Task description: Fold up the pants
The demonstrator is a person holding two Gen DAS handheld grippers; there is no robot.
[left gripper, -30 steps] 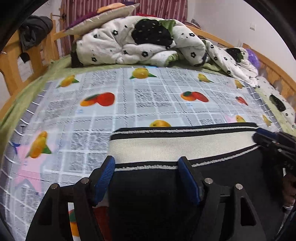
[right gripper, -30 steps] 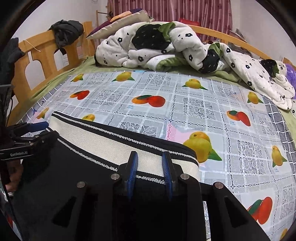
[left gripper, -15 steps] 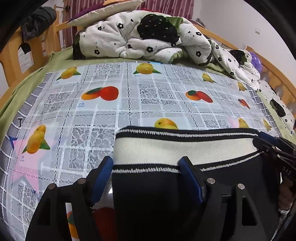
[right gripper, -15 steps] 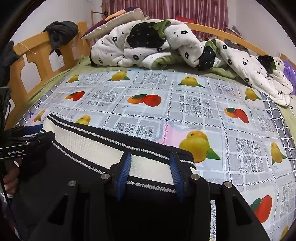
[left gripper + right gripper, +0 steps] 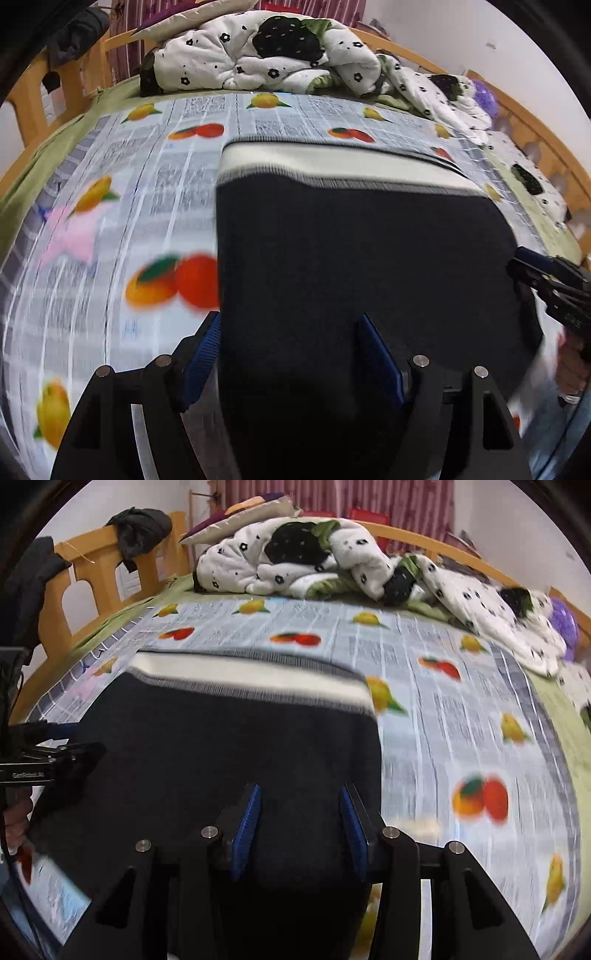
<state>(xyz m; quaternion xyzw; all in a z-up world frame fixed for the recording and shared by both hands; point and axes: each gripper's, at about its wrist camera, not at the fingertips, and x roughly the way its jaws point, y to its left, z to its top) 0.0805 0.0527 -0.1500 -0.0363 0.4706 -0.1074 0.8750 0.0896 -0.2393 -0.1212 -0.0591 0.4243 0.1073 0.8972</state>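
Dark pants (image 5: 351, 240) (image 5: 221, 738) with a cream waistband (image 5: 332, 158) (image 5: 240, 674) lie flat on the fruit-print sheet (image 5: 110, 221). My left gripper (image 5: 290, 321) hovers open over the pants' left edge, well back from the waistband, and its blue pads stand wide apart over dark fabric. The right gripper (image 5: 299, 790) is open too, over the right side of the pants, with cloth showing between its pads but not pinched. Each gripper shows at the side of the other's view: the right gripper (image 5: 546, 277) and the left gripper (image 5: 66, 749).
A crumpled white flowered quilt (image 5: 258, 55) (image 5: 295, 554) is piled at the far end of the bed. The wooden bed frame (image 5: 92, 576) runs along both sides, with dark clothes (image 5: 140, 528) hung on it. A purple object (image 5: 561, 624) sits at the far right.
Both grippers have drawn back from the waistband along the pants toward the near end. The right jaws have widened and let the waistband go. The waistband now lies farther off.
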